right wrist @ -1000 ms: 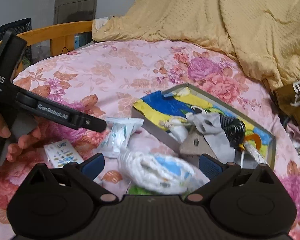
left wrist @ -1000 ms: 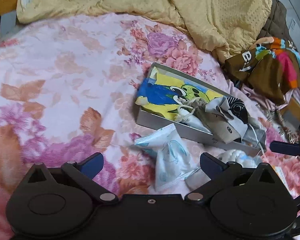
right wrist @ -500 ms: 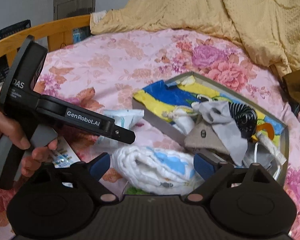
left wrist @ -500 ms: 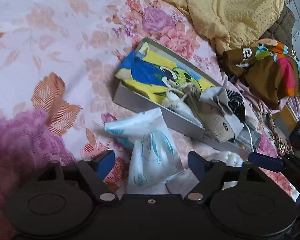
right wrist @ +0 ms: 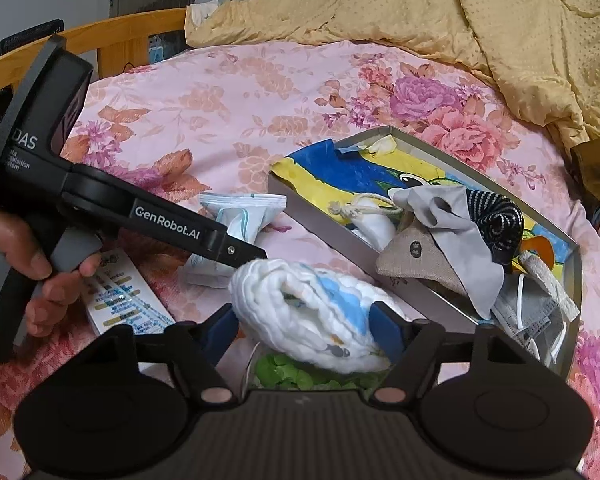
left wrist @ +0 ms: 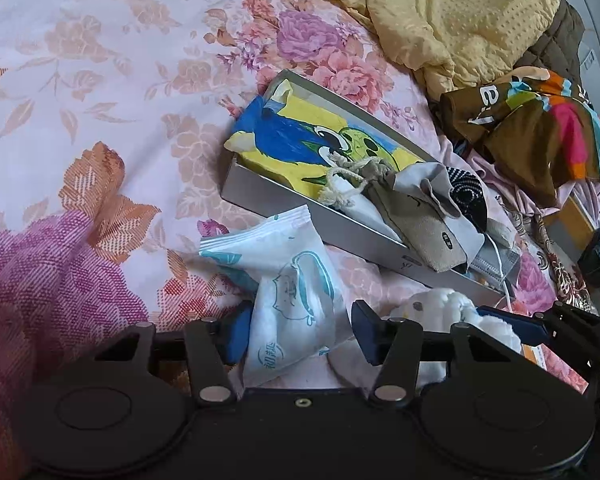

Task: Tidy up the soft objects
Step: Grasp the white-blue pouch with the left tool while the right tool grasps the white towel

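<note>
A white-and-teal plastic packet (left wrist: pixel 292 292) lies on the floral bed sheet (left wrist: pixel 100 100), between the closing jaws of my left gripper (left wrist: pixel 300 334). The left pad touches it and the right pad stands a little apart. In the right wrist view a rolled white quilted cloth (right wrist: pixel 308 312) with blue print lies between the closing jaws of my right gripper (right wrist: pixel 304 328), filling most of the gap. A grey box (left wrist: pixel 300 208) beyond holds a yellow-blue cartoon cloth (left wrist: pixel 300 136), a beige pouch, a grey cloth and a striped sock. The box (right wrist: pixel 312 220) also shows in the right wrist view.
A yellow blanket (left wrist: pixel 460 12) is heaped at the back, with a colourful brown garment (left wrist: pixel 540 128) to the right. A printed card (right wrist: pixel 120 296) lies under the hand (right wrist: pixel 40 280) holding the left tool. A wooden bed rail (right wrist: pixel 120 36) runs behind. Something green (right wrist: pixel 292 372) lies under the cloth.
Both grippers have come down and forward. Their jaws have narrowed from wide open, the left around the packet, the right around the rolled cloth.
</note>
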`<state>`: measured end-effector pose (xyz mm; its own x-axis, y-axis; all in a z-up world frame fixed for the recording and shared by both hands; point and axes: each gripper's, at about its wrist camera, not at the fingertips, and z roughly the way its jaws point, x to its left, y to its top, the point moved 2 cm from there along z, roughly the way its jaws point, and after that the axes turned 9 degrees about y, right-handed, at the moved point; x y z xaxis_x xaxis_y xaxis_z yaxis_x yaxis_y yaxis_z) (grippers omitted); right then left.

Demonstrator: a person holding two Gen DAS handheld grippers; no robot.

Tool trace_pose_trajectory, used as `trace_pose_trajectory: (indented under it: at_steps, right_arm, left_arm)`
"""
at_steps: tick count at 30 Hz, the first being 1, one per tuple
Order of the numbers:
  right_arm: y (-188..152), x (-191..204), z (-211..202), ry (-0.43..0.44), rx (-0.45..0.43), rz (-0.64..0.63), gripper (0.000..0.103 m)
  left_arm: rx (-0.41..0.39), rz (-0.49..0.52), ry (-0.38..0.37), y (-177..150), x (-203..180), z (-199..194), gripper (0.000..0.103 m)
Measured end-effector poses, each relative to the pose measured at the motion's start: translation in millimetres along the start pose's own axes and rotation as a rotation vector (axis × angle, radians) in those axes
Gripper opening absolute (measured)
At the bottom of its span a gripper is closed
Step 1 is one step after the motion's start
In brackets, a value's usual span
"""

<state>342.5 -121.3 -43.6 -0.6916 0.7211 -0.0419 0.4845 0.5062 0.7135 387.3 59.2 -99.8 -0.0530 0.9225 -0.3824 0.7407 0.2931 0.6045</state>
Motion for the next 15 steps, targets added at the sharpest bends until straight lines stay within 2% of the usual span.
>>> trace_pose_trajectory:
  at_steps: [7,12,15]
  right_arm:
    - [0.1,0.1,-0.4,0.006,0.0,0.014,0.055]
    - [0.4,-3.2,-1.8,-0.01,-0.005,0.032,0.032]
    - [0.1,-6.5,-1.7,-0.016,-0.007,0.055,0.024]
  left_arm:
    - [-0.012,-0.008,0.011,0.8,0.8,-4.2,0.051]
    - [-0.02,0.001,0.017,0.8,0.1,-6.3,0.045]
    - [-0.025,0.014,0.017,0.2,-1.3,-7.2,0.044]
